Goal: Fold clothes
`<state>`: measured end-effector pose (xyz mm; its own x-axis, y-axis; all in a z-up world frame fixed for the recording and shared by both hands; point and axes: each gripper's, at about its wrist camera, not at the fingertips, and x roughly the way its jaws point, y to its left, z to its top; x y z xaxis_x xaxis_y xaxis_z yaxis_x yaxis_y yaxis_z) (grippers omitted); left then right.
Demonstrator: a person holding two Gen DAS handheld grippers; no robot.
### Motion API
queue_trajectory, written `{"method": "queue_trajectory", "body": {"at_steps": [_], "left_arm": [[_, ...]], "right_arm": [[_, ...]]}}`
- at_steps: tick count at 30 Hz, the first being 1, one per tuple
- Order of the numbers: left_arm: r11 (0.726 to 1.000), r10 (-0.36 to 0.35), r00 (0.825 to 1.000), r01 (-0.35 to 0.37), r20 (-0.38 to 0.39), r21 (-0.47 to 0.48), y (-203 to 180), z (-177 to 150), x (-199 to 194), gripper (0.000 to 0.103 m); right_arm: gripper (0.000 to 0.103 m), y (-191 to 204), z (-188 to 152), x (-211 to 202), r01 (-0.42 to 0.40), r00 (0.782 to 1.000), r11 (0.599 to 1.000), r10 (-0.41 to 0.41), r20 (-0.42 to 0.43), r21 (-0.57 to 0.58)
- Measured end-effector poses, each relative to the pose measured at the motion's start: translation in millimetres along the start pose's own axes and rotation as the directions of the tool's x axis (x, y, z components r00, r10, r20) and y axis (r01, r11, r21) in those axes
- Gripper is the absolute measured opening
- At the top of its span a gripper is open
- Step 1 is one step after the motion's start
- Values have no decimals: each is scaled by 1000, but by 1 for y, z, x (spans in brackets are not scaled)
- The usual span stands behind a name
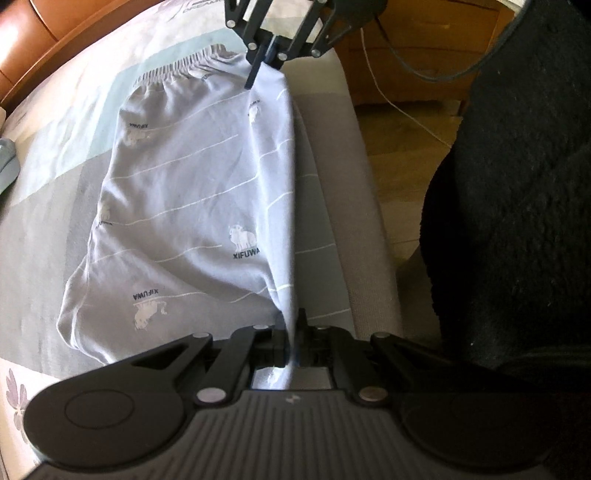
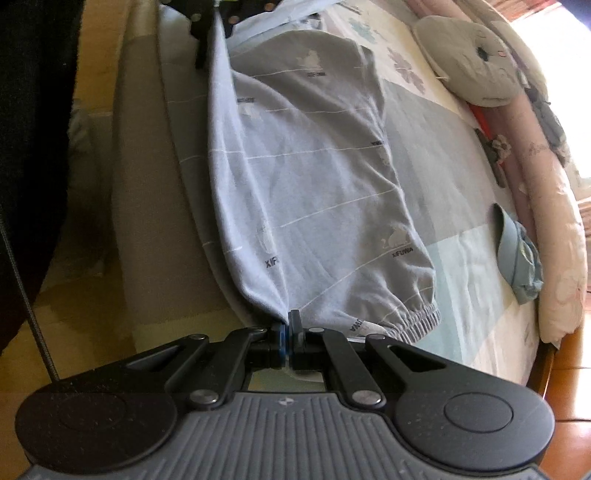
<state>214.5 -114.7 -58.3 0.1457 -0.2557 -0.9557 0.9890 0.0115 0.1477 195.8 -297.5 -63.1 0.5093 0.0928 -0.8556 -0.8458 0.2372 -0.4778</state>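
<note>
Pinched between the closed jaws of the left gripper (image 1: 293,332) is one end of a pale grey pair of shorts (image 1: 192,192), and the cloth bunches into a narrow fold right where the pads meet. From that grip the edge of the shorts runs taut straight ahead to the right gripper (image 1: 263,62), which is clamped on the other end of the same edge — so the garment is held up along one side by both tools. The rest of it slopes down and away to the left of the left gripper and lies on the bed (image 1: 66,177), its elastic waistband (image 1: 173,72) far ahead near the right gripper. Thin white stripes and small animal prints with lettering cover the fabric.

Seen from the right gripper (image 2: 287,332), the waistband (image 2: 413,325) lies just to the right of its shut jaws, and the left gripper (image 2: 208,33) sits far ahead. Beyond the shorts, further right on the bed, lie a folded blue cloth (image 2: 521,258) and a round grey plush cushion (image 2: 469,62) beside a pink bolster (image 2: 546,206). A dark sleeve (image 1: 517,184) fills the side right of the left gripper.
</note>
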Motion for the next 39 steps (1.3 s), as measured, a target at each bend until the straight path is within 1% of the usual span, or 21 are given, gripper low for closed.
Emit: {"method": "queue_trajectory", "body": {"at_steps": [3,5,7,9,10,11,12,14,17,19,21,23,24,25,27,30,31,32,34,37,39], "left_arm": [[998,-30,999,31,27,-56,6,-2,-7,1],[991,-64,996,72,69,-117,16,-4,-14,6],[981,-91,989,108,113,-163,21,-9,-23,7],[971,-112,982,141,154,-193,29,-6,-33,15],[967,-123,978,157,170,-202,32,-8,-38,22],[962,-134,974,172,185,-212,36,-11,-43,24],[957,-143,970,187,198,-224,40,-15,-49,30],[949,-154,964,205,216,-240,40,-11,-56,43],[954,-95,972,150,214,-261,51,-17,-62,47],[952,-41,975,105,220,-287,59,-20,-69,48],[944,21,973,57,231,-325,67,-23,-78,49],[930,71,962,31,262,-367,74,-20,-79,54],[924,92,956,23,279,-382,77,-18,-79,55],[917,111,949,16,294,-398,80,-16,-77,59],[903,140,940,9,313,-430,84,-10,-71,61],[876,161,930,21,332,-482,89,-1,-57,61],[867,164,928,27,336,-498,90,1,-52,61],[856,175,926,25,334,-517,90,1,-50,61],[841,191,924,20,331,-541,89,3,-44,61],[823,182,923,46,340,-567,89,7,-32,61],[812,159,927,73,340,-579,89,8,-24,61]], "right_arm": [[5,-3,-2,-2,21,1000,999,-21,-17,37],[8,-9,-8,-10,29,999,994,-26,-33,109],[9,-18,-16,-21,35,999,978,-26,-46,206],[11,-27,-28,-31,39,998,942,-21,-58,334],[12,-30,-34,-34,46,998,916,-21,-65,399],[12,-33,-40,-37,53,997,885,-22,-72,463],[12,-36,-47,-39,61,997,840,-22,-78,539],[15,-40,-59,-42,59,998,726,-18,-67,686],[16,-41,-73,-46,1,999,503,-33,17,864],[18,-39,-78,-47,-51,995,368,-62,79,928],[21,-38,-81,-42,-111,985,246,-100,139,963],[23,-36,-84,-36,-146,977,134,-137,164,980],[23,-35,-85,-31,-154,975,87,-147,166,984],[23,-35,-87,-27,-157,975,49,-152,162,986],[23,-34,-89,-18,-161,976,-18,-155,156,987],[23,-32,-86,-8,-152,978,-45,-148,144,987],[19,-31,-83,-6,-142,980,-42,-147,135,989],[3,-31,-80,-4,-130,982,-35,-146,123,991],[3,-30,-75,-6,-109,984,-12,-142,106,994],[3,-28,-73,-14,-95,985,-11,-146,92,995],[3,-25,-75,-14,-87,987,-13,-140,84,996]]}}
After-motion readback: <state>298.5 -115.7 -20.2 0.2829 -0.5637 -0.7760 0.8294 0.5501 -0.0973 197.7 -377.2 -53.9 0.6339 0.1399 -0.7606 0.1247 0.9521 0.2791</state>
